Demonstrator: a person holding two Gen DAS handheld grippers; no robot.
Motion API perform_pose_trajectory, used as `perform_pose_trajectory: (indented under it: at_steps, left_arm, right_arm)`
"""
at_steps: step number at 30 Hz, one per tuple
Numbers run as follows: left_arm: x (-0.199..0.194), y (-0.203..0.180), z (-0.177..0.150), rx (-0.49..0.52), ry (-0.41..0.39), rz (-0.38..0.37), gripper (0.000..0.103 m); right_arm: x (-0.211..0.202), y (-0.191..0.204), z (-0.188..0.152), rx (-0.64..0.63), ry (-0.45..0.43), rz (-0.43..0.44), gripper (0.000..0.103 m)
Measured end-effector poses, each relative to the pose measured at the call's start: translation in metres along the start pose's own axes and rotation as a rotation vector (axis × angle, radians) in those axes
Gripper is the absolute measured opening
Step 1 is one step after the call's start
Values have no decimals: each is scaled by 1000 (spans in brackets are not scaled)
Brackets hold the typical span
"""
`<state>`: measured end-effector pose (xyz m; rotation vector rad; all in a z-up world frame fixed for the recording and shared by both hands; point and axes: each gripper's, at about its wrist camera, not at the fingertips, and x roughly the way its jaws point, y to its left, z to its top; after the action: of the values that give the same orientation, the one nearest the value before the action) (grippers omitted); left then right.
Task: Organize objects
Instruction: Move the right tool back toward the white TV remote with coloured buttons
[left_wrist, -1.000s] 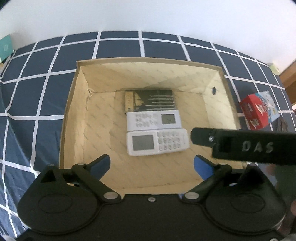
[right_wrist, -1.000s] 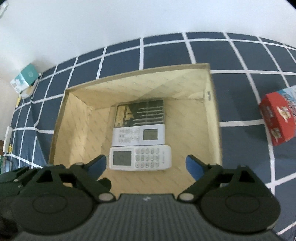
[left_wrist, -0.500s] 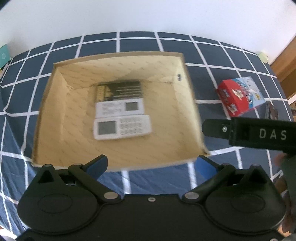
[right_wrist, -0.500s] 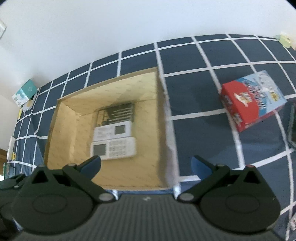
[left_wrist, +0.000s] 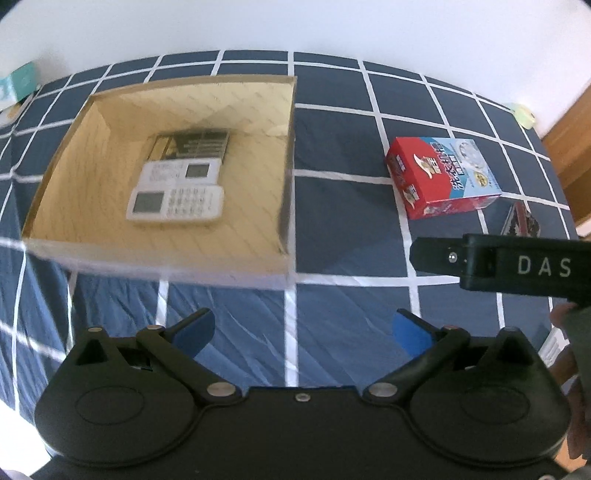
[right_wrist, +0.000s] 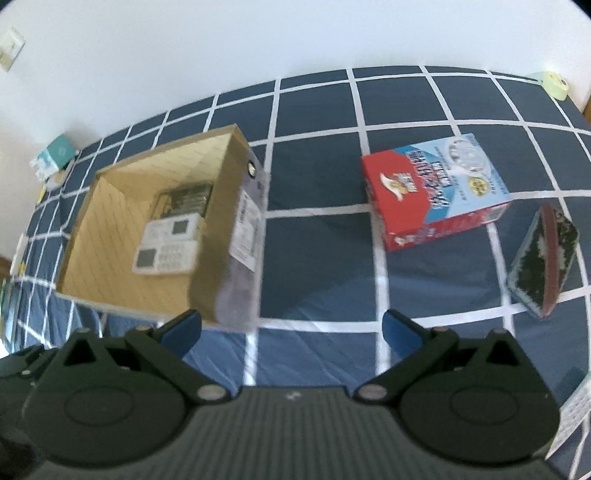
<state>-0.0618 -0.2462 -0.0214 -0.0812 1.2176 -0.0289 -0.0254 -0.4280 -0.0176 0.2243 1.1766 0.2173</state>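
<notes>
Right wrist view: the right claw is shown released and empty, its blue-tipped fingers spread wide above a navy bedcover with a white grid, which appears to be a bed rather than a worktop. A cardboard box is seen at the left, in which two white remote controls lie side by side in front of a dark flat pack. The items not yet put away are found to the right of the box and well apart from it: a red and blue carton lying on its broad face, and, further right, a dark flat packet with a red edge that is propped on its edge and tilted. The carton is judged to be light and stiff, of thin printed card that may be dented by hard squeezing and may slip on its glossy faces; it would best be taken across its two long sides near the middle. The packet is judged to be thin and light and likely to topple when touched; it would best be pinched across its thin dimension. In the left wrist view the left claw is likewise released and empty, with the same carton at far right and the box at far left; the body of the right-hand tool is seen crossing the right side of that view.
</notes>
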Motion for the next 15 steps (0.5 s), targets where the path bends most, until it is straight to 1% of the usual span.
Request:
perform_pose_trajectory:
  at_steps: [7, 15]
  left_arm:
    - [-7, -23, -26, -37, -3, 24, 103]
    - [-22, -30, -56, -55, -27, 54, 103]
  right_arm:
    - [-10, -24, -16, -46, 16, 15, 103]
    - [-23, -21, -32, -86, 5, 42, 103]
